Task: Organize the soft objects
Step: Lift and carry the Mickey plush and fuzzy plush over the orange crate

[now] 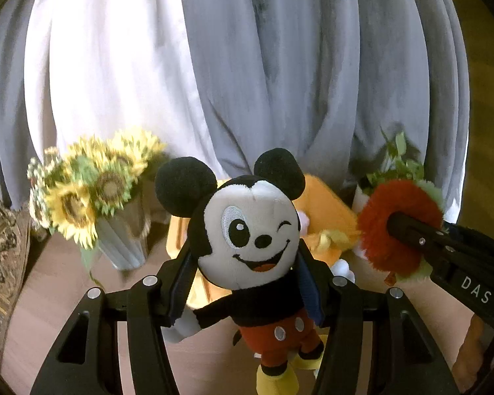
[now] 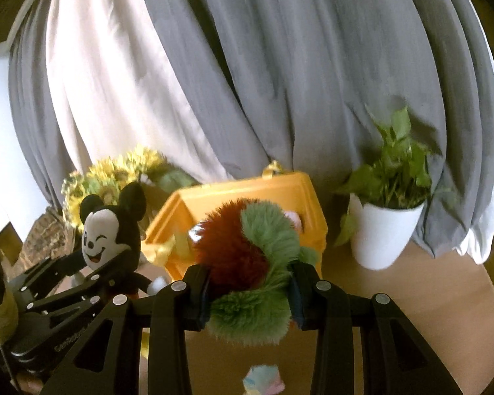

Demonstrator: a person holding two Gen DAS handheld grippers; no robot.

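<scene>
My left gripper (image 1: 247,263) is shut on a Mickey Mouse plush (image 1: 250,230), held upright above the table; it also shows in the right wrist view (image 2: 110,233). My right gripper (image 2: 250,283) is shut on a fuzzy red and green plush (image 2: 247,256), which shows in the left wrist view (image 1: 398,223) at the right. Both toys hang just in front of a yellow bin (image 2: 299,191) that holds some soft items; in the left wrist view the bin (image 1: 326,207) is mostly hidden behind Mickey.
A vase of sunflowers (image 1: 95,191) stands left of the bin. A white potted plant (image 2: 383,227) stands to its right. Grey and white curtains (image 1: 280,65) hang behind. A small pastel object (image 2: 263,380) lies on the wooden table (image 2: 428,279).
</scene>
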